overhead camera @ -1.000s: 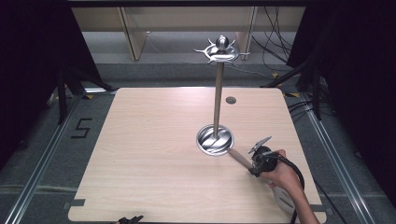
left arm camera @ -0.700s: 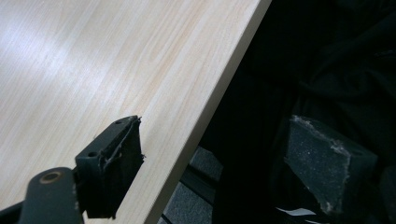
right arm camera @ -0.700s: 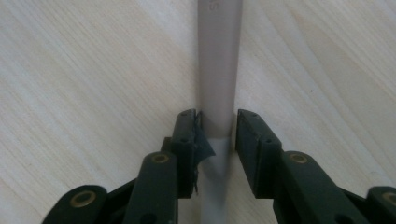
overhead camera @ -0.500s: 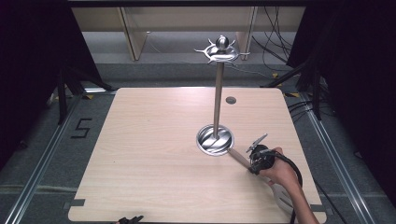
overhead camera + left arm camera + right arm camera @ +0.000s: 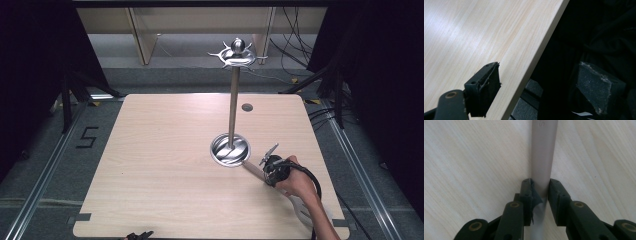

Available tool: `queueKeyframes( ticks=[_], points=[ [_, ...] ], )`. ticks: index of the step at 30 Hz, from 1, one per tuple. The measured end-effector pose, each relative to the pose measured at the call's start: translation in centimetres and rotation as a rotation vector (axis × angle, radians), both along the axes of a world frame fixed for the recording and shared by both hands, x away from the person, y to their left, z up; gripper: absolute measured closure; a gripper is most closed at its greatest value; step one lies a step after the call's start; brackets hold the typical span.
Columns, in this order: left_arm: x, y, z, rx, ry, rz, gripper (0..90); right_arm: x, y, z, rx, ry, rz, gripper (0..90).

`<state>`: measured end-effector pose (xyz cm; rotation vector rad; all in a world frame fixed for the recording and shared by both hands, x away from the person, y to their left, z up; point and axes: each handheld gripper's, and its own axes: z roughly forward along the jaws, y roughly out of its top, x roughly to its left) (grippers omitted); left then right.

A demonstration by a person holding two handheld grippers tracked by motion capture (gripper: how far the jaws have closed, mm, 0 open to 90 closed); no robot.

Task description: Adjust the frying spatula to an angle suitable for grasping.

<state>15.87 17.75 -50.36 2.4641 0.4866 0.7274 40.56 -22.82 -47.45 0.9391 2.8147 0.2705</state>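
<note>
A pale flat utensil handle (image 5: 543, 150) lies on the wooden table (image 5: 165, 150), and one end points at the round base of a metal stand (image 5: 230, 150). My right gripper (image 5: 540, 182) is shut on this handle; its jaws have just been closing and both pads now press its sides. From above, the right gripper (image 5: 262, 173) sits at the table's right front, just right of the base. A pale slotted end (image 5: 300, 212) shows beside the forearm. My left gripper (image 5: 539, 67) hangs open over the table's front edge with nothing between its jaws, and also appears at the bottom of the high view (image 5: 139, 235).
The stand's tall pole (image 5: 233, 105) carries a ring of hooks (image 5: 238, 54) at its top. A small dark hole (image 5: 247, 107) marks the table behind it. Dark floor and rails surround the table; cables trail at the back right.
The right hand has edged slightly left along the handle, toward the stand's base. The stand and the left gripper have not moved.
</note>
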Motion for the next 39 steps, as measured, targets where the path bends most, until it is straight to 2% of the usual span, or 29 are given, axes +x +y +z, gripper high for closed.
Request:
queueKeyframes(
  ticks=[2, 4, 5, 6, 7, 8, 10, 12, 14, 16, 18, 20, 22, 23, 24, 26, 29, 30, 31, 32, 33, 34, 35, 37, 39],
  points=[
    [0.0, 0.0, 0.0, -0.001, 0.004, -0.001, 17.9, -0.2, 0.2, 0.0, 0.004, 0.006, -0.018, 74.8],
    [0.0, 0.0, 0.0, -0.003, 0.005, 0.000, 17.9, -0.1, 0.0, 0.0, -0.006, -0.013, 0.009, 74.8],
    [0.1, 0.0, 0.0, -0.006, 0.019, -0.014, 17.9, 0.1, -0.2, 0.0, -0.005, -0.028, 0.029, 74.8],
    [0.1, 0.1, 0.1, -0.006, 0.021, -0.017, 17.9, -0.1, -0.1, 0.3, -0.005, -0.026, 0.008, 74.9],
    [0.1, 0.1, 0.1, -0.005, 0.023, -0.016, 17.9, -0.2, -0.1, 0.5, 0.024, -0.037, -0.007, 74.9],
    [0.1, 0.1, 0.0, -0.005, 0.023, -0.015, 17.9, -0.3, -0.1, 0.7, 0.028, -0.046, -0.015, 74.9],
    [0.1, 0.1, 0.1, -0.005, 0.022, -0.016, 17.9, -0.4, -0.4, 1.3, 0.045, -0.078, -0.011, 75.0],
    [0.0, 0.1, 0.1, -0.003, 0.007, -0.006, 17.9, -0.5, -0.7, 2.0, 0.085, -0.103, -0.013, 75.0],
    [0.0, 0.1, 0.0, -0.005, 0.012, -0.004, 17.9, -0.7, -0.9, 2.4, 0.102, -0.106, -0.023, 75.0],
    [0.1, 0.1, 0.1, -0.005, 0.019, -0.016, 17.9, -0.9, -1.5, 3.3, 0.149, -0.146, -0.028, 75.1],
    [0.0, 0.1, 0.1, -0.001, 0.008, -0.005, 17.9, -1.0, -1.9, 3.6, 0.167, -0.172, -0.025, 75.1],
    [0.1, 0.1, 0.1, -0.003, 0.023, -0.016, 18.0, -1.2, -2.2, 4.1, 0.200, -0.200, -0.036, 75.1],
    [0.0, 0.1, 0.1, -0.004, 0.009, -0.004, 18.0, -1.4, -2.6, 4.4, 0.215, -0.221, -0.038, 75.1],
    [0.0, 0.1, 0.1, -0.003, 0.006, -0.005, 17.9, -1.3, -2.9, 4.6, 0.239, -0.240, -0.028, 75.1],
    [0.0, 0.1, 0.1, -0.002, 0.007, -0.004, 17.9, -1.5, -2.9, 4.6, 0.253, -0.274, -0.042, 75.1],
    [0.0, 0.1, 0.1, -0.003, 0.008, -0.005, 18.0, -1.8, -3.3, 5.3, 0.271, -0.271, -0.045, 75.1],
    [0.1, 0.1, 0.1, -0.005, 0.020, -0.013, 17.9, -2.1, -3.7, 5.9, 0.316, -0.328, -0.061, 75.1],
    [0.0, 0.1, 0.0, -0.003, -0.003, 0.003, 17.9, -2.1, -3.9, 6.2, 0.317, -0.334, -0.057, 75.1],
    [0.0, 0.1, 0.0, -0.002, -0.003, 0.002, 18.0, -2.2, -4.0, 6.6, 0.334, -0.348, -0.058, 75.2],
    [0.1, 0.1, 0.0, -0.006, 0.001, 0.001, 17.9, -2.2, -4.2, 6.9, 0.337, -0.350, -0.048, 75.2],
    [0.1, 0.1, 0.0, -0.007, 0.011, -0.008, 17.9, -2.4, -4.1, 6.9, 0.365, -0.357, -0.076, 75.2],
    [0.1, 0.1, 0.0, -0.006, 0.007, -0.002, 17.9, -2.3, -4.3, 7.2, 0.361, -0.357, -0.054, 75.2],
    [0.0, 0.1, 0.0, -0.002, 0.009, -0.001, 17.9, -2.5, -4.3, 7.4, 0.376, -0.362, -0.080, 75.2],
    [0.1, 0.1, 0.1, 0.002, 0.030, -0.013, 18.0, -2.7, -4.4, 7.7, 0.380, -0.386, -0.084, 75.2],
    [0.1, 0.1, 0.1, 0.000, 0.027, -0.009, 17.9, -2.7, -4.5, 7.9, 0.400, -0.398, -0.085, 75.2]
  ],
)
